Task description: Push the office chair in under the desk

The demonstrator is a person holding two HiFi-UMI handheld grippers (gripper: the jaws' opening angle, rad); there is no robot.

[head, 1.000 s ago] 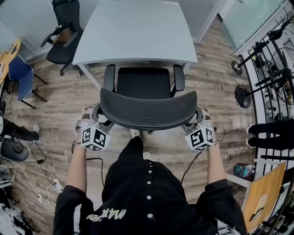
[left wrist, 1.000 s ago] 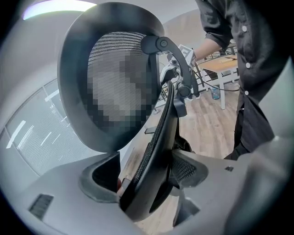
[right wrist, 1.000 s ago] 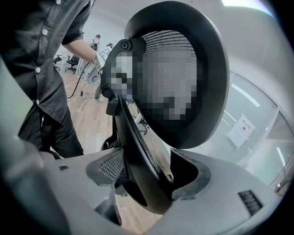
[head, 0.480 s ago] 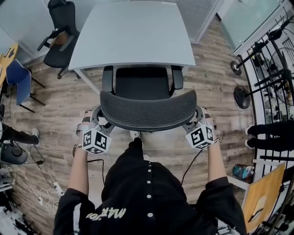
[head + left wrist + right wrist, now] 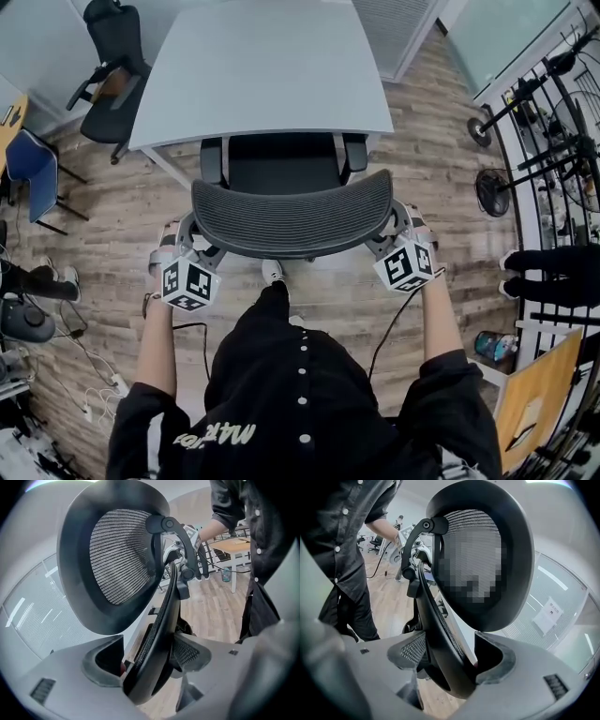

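A black mesh office chair [image 5: 292, 216] stands in front of me, its seat partly under the grey desk [image 5: 267, 70]. My left gripper [image 5: 192, 251] is shut on the left edge of the chair's backrest [image 5: 161, 620]. My right gripper [image 5: 392, 239] is shut on the backrest's right edge [image 5: 436, 625]. In both gripper views the backrest rim passes between the jaws and the mesh headrest [image 5: 119, 555] fills the upper frame. The armrests [image 5: 212, 159] sit at the desk's near edge.
A second black office chair [image 5: 111, 70] stands left of the desk, a blue chair [image 5: 28, 169] further left. Cables [image 5: 84, 361] lie on the wooden floor at left. A metal rack [image 5: 553, 122] and a fan [image 5: 492, 194] stand at right.
The chair has rolled forward, its seat and armrests further under the desk. Both grippers moved forward with the backrest, still holding it.
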